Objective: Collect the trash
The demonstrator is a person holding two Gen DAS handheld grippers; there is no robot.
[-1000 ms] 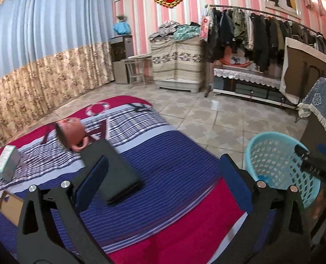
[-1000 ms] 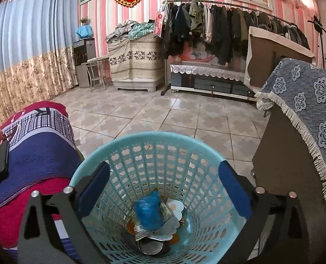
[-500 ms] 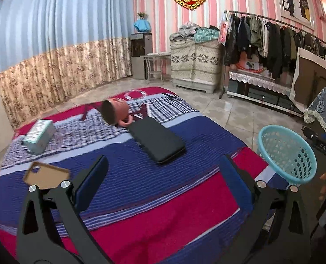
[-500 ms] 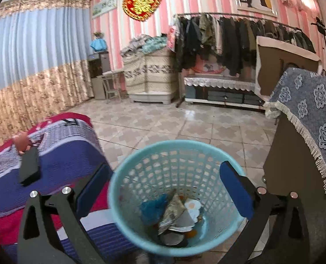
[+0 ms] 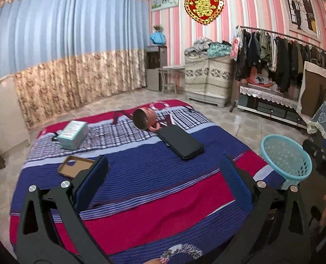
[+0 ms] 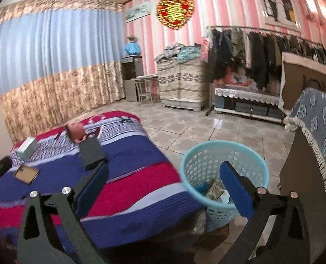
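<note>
Turquoise basket [image 6: 224, 173] beneath right tongs [image 6: 165, 186], both tongs apart, left tongs [image 5: 166, 179] over bed [image 5: 141, 189]

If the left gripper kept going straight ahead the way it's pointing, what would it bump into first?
Probably the bed cover. The left gripper is open, holding nothing, and tilts down over its blue and red stripes. The black case lies farther along and a bit right, so it likely comes later. Depth is hard to judge here.

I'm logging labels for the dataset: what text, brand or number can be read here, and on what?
None can be read.
Heart wall ornament: gold characters, too blurred.
Teal box on the bed: print too small.
Wall picture strip: nothing legible.
</note>
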